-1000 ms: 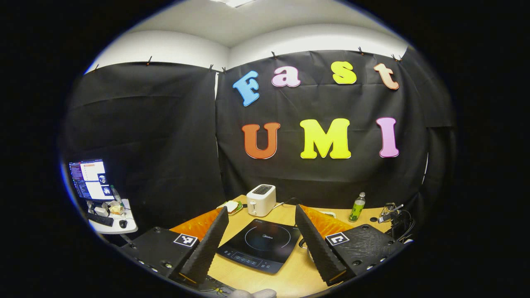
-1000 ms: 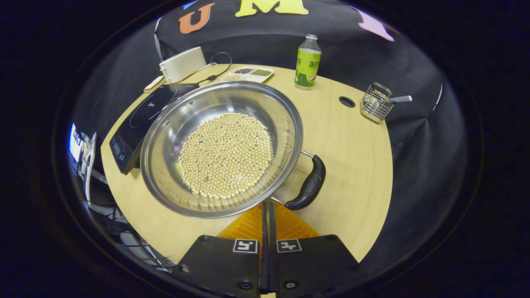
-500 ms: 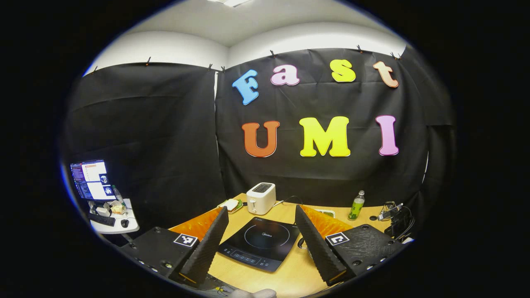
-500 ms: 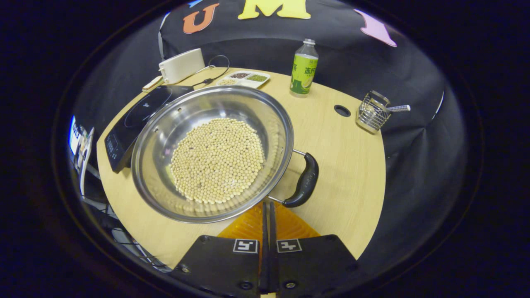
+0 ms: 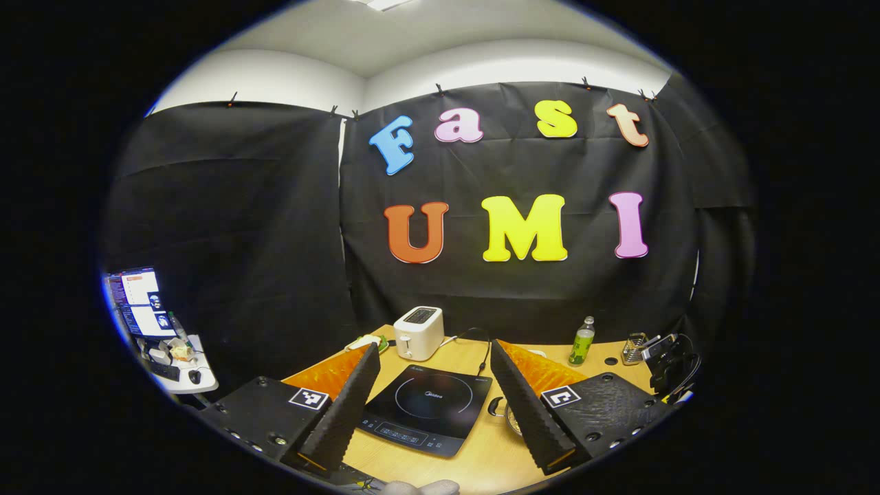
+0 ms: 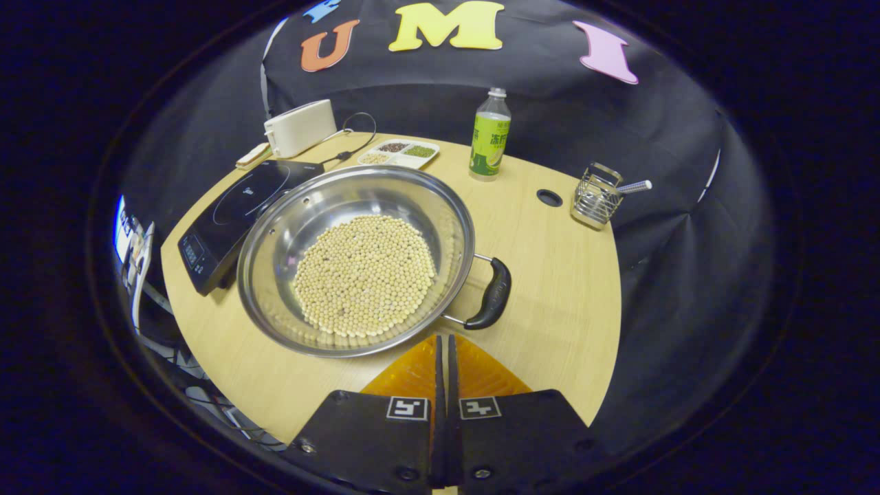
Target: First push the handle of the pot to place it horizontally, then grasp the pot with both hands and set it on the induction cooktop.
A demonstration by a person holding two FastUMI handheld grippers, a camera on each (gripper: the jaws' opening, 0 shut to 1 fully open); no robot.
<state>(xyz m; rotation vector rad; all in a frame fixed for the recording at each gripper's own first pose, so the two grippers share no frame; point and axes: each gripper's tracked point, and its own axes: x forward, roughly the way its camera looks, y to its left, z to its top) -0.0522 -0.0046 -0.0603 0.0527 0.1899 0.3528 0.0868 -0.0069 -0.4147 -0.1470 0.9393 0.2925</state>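
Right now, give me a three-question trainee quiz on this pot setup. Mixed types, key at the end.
1. True or false: the pot already sits on the cooktop.
2. What fills the bottom of the pot? A) water B) pale beans C) rice noodles
3. Which gripper has its fingers closed together, and is it touching the pot handle?

Key:
1. False. It rests on the table beside the cooktop.
2. B, the beans.
3. The right gripper; it sits just short of the handle, not touching. The left gripper is open.
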